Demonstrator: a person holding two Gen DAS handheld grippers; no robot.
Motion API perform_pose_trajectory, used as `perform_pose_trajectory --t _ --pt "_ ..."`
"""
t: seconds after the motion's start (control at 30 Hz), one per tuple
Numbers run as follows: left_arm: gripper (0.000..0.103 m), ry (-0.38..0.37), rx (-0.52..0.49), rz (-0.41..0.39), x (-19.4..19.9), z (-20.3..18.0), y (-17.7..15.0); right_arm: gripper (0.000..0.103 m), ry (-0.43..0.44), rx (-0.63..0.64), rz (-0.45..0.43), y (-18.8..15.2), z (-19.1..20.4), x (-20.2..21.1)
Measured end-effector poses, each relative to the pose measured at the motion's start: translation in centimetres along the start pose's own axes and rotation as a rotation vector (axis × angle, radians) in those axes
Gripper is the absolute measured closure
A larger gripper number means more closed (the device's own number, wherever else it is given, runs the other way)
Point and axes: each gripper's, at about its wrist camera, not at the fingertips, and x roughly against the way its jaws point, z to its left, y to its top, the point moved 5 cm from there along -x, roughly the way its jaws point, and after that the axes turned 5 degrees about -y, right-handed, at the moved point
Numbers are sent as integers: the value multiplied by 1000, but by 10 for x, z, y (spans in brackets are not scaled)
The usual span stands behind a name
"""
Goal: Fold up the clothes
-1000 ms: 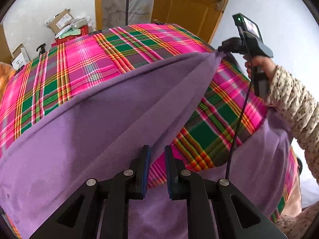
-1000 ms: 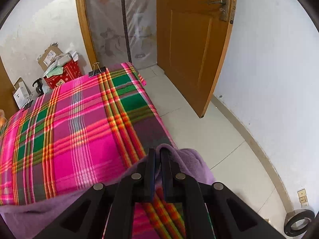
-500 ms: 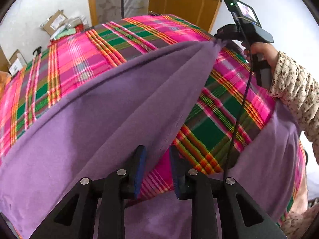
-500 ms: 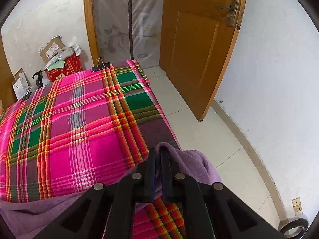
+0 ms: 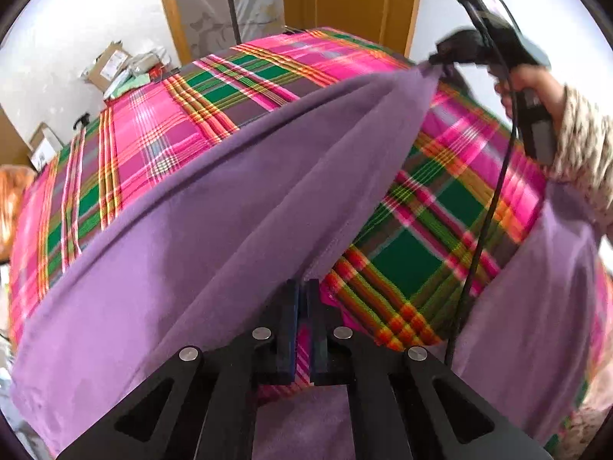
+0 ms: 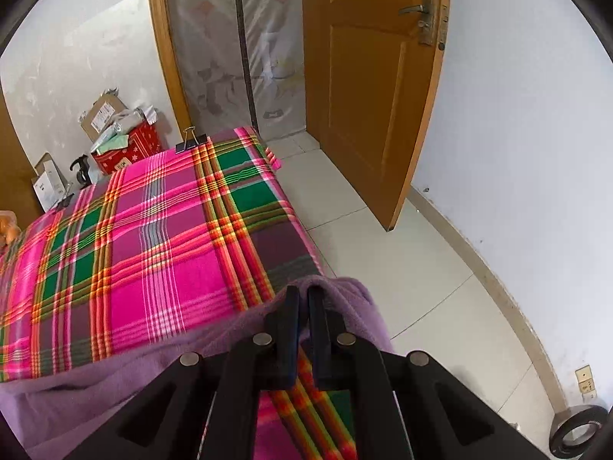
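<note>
Purple fabric, the garment [image 5: 214, 230], is hanging stretched above the plaid-covered surface [image 5: 153, 145], each end caught in a tool. The left tool [image 5: 302, 287] is pinching one edge with its jaws nearly together; the right tool [image 6: 302, 295] is clamping a far corner, its jaws likewise almost closed. Folding is looking barely begun: one flap is being carried over, nothing is lying flat or creased, and the remaining folds are still waiting.
</note>
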Motion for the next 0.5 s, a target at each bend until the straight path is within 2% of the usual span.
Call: perform_pose_trajectory --t 0.23,0.4,0.5 --pt "100 -90 -14 -68 34 -12 -8 98 64 -66 17 -18 -33 31" --pt "100 -122 -39 -42 37 -24 -25 98 101 -118 22 -44 -64 59" --pt "100 -134 -33 -30 34 -24 -30 98 92 -126 67 -66 -78 63"
